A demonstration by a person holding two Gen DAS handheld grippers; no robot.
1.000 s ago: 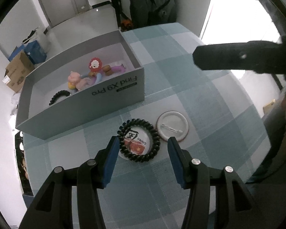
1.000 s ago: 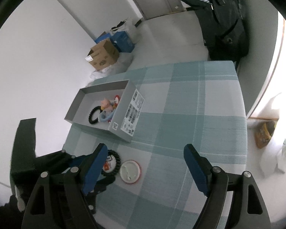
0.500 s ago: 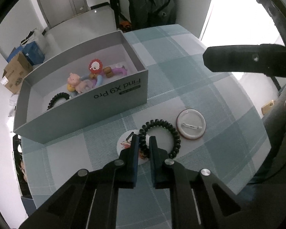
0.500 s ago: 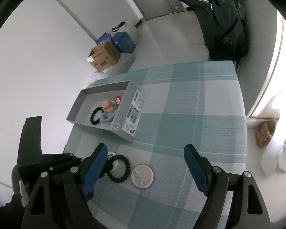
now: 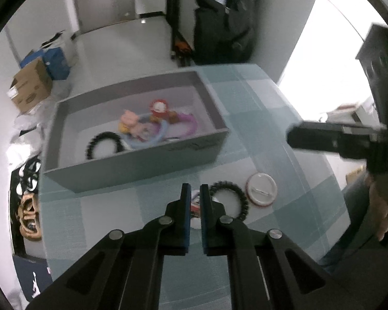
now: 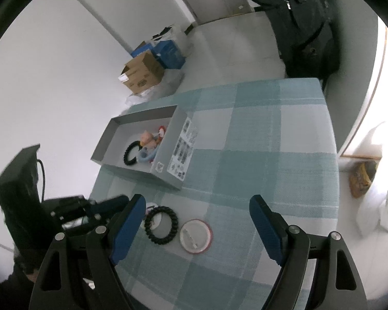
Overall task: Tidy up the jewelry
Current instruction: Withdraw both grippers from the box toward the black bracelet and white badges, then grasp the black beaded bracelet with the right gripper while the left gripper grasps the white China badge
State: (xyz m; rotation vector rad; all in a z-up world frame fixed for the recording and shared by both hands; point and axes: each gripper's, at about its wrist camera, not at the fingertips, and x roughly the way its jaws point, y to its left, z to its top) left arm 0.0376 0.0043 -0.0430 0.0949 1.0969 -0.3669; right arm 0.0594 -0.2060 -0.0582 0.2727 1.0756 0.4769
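Observation:
My left gripper (image 5: pixel 195 193) is shut on a round pin badge (image 5: pixel 195 204), whose edge shows between the fingers, just in front of the grey box (image 5: pixel 132 165). A black spiral hair tie (image 5: pixel 230 199) lies on the cloth right of the gripper, and a second white badge (image 5: pixel 261 190) lies face down beside it. The box holds a black hair tie (image 5: pixel 102 144) and colourful toy rings (image 5: pixel 152 126). My right gripper (image 6: pixel 198 228) is open and empty, high above the hair tie (image 6: pixel 161 228) and white badge (image 6: pixel 196 235).
The table has a blue-green checked cloth (image 6: pixel 258 155). Cardboard and blue boxes (image 6: pixel 147 69) stand on the floor beyond the table. A dark jacket hangs on a chair (image 6: pixel 305 25) at the far end. Shoes (image 5: pixel 29 206) lie on the floor left of the table.
My left gripper closed from wide open onto the badge that lay under the hair tie, and pulled it left. The hair tie slid off to the right beside the white badge.

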